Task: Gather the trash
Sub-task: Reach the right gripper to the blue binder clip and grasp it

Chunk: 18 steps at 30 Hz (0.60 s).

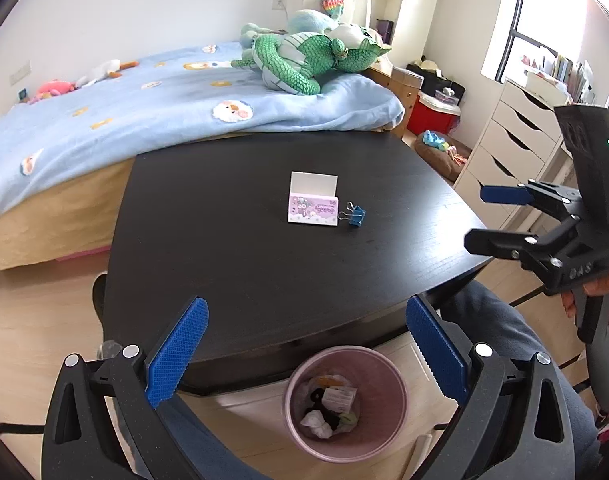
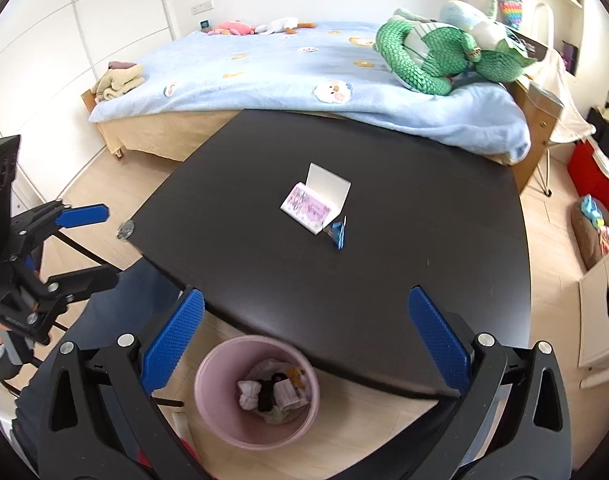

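Note:
A pink bin [image 1: 346, 402] [image 2: 256, 394] stands on the floor by the near edge of the black table [image 1: 240, 256] [image 2: 384, 280], with crumpled paper and wrappers inside. On the tabletop lie a small pink-and-white box [image 1: 313, 199] [image 2: 316, 199] with its lid up and a blue binder clip [image 1: 356, 215] [image 2: 339, 233] beside it. My left gripper [image 1: 306, 354] [image 2: 86, 242] is open above the bin, holding nothing. My right gripper [image 2: 306, 346] [image 1: 488, 216] is open too, over the table's near edge and the bin.
A bed [image 1: 124, 120] with a blue blanket and a green plush toy [image 1: 304, 60] lies behind the table. A white drawer unit [image 1: 516, 140] stands on the right. A person's legs [image 1: 500, 328] are under the near table edge. Wooden floor surrounds the table.

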Available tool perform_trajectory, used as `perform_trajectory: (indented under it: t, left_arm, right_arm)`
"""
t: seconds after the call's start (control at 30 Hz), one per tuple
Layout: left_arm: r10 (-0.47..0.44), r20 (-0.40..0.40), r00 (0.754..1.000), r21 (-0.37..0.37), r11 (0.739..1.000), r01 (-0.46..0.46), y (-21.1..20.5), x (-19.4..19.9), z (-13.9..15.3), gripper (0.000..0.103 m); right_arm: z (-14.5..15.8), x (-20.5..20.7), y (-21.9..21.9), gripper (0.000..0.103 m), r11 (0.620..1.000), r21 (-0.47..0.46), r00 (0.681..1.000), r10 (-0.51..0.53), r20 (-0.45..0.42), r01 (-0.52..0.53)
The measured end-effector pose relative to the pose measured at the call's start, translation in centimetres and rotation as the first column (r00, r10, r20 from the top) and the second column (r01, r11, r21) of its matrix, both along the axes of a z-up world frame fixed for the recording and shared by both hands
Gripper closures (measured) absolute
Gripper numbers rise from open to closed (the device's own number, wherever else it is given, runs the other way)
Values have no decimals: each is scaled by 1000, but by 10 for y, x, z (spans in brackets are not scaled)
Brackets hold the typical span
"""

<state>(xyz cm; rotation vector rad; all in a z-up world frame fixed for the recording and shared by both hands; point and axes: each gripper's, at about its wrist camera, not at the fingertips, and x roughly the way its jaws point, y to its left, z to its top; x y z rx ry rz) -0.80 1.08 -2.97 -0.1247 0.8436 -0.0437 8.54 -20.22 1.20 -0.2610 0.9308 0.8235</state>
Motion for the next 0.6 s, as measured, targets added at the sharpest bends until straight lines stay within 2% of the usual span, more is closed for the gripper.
perform_trajectory:
  t: [0.27, 0.6]
  left_arm:
    - [17, -6, 1000, -3, 1000, -17, 8, 13, -5, 8]
    - [28, -24, 999, -26, 999, -28, 12, 9, -11, 8]
  right_arm:
    - [-26, 41, 40, 3, 987, -103, 991, 116, -60, -121]
    - [-66, 81, 69, 3, 967, -188, 982, 151, -110, -170]
